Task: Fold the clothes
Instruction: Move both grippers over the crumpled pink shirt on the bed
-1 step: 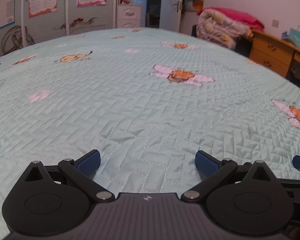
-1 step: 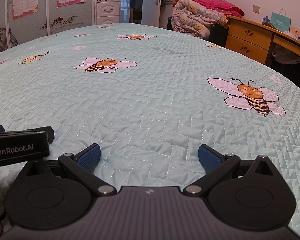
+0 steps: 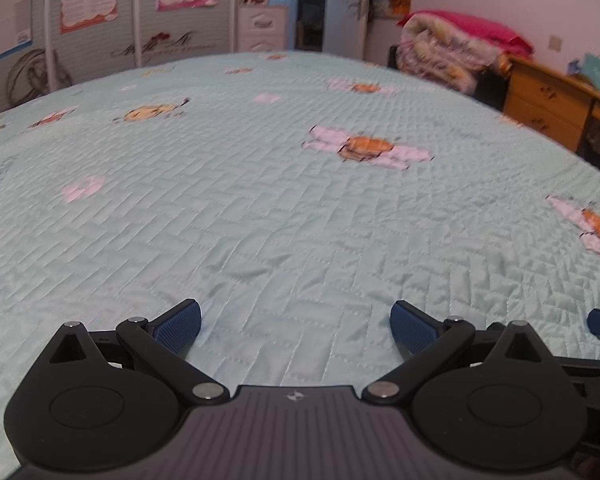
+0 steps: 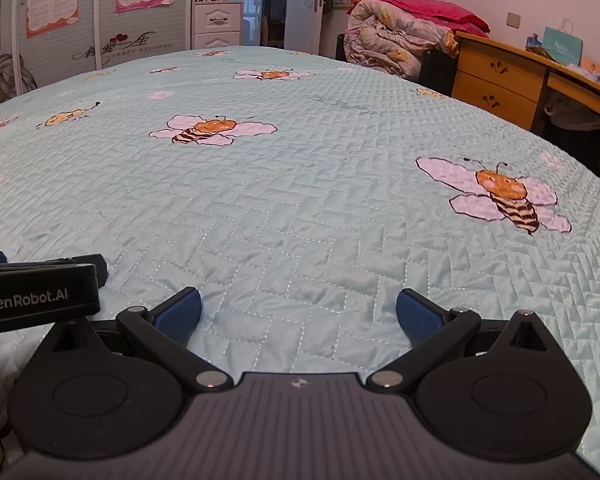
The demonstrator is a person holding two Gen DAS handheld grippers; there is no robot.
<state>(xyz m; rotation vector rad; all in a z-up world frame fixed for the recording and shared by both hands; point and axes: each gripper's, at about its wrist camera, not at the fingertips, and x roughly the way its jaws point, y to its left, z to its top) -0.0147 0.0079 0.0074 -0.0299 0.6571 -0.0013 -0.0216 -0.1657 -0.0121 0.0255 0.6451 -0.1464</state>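
Left wrist view: the left tool (image 3: 296,322) gapes wide over the bee-print bedspread (image 3: 284,208). Right tool (image 4: 299,316) likewise spreads wide, gripping nothing.

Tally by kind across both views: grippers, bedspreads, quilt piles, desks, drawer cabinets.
Grippers: 2 (left gripper, right gripper)
Bedspread: 1
Quilt pile: 1
Desk: 1
Drawer cabinet: 1
Total: 6

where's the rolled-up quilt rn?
In both wrist views the quilt is beyond the bed's far right corner, piled under a pink blanket just left of the wooden desk, right of the door.
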